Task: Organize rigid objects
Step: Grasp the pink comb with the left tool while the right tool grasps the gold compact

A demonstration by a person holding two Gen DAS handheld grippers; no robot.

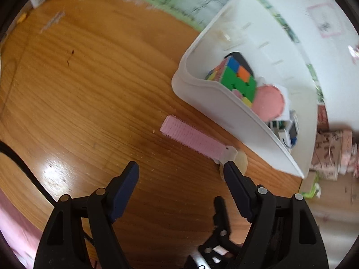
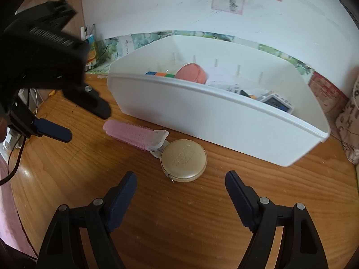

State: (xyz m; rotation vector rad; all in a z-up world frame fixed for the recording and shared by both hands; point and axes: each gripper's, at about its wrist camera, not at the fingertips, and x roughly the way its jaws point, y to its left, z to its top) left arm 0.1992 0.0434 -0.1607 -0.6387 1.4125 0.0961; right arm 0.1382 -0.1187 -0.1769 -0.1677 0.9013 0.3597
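- Left wrist view: the left gripper [image 1: 181, 168] is seen from behind its two dark blue fingers, which are spread wide with nothing between them; bare wooden table [image 1: 89, 89] is seen in the gap.
- A pink hair roller [image 1: 190, 135] is laid flat on the table just ahead of the fingertips, slanted from upper left to lower right, its pale clip end nearest the right-hand fingertip.
- Just behind that fingertip, part of a cream round tape measure [image 1: 241, 160] is seen, touching or nearly touching the roller's clip end; which cannot be told.
- A white plastic bin [image 1: 224, 103] is set on the table beyond the roller, close beside it. Inside it a colourful puzzle cube [image 1: 237, 78] is seen, with a pink round object [image 1: 268, 102] against it and small boxes further along.
- Right wrist view: the right gripper [image 2: 180, 179] is likewise held with its fingers wide apart and nothing gripped, above the table [image 2: 179, 213].
- The tape measure [image 2: 184, 160] is lying flat just ahead of the gap between the fingers, with the roller [image 2: 130, 134] to its left and the clip end touching its rim.
- The bin [image 2: 213, 121] is standing behind both, near them; the cube's top [image 2: 160, 74] and the pink round object [image 2: 190, 72] are showing over its front wall.
- The left gripper [image 2: 74, 121] is seen at the left, above the table near the roller's free end, its two fingers apart.
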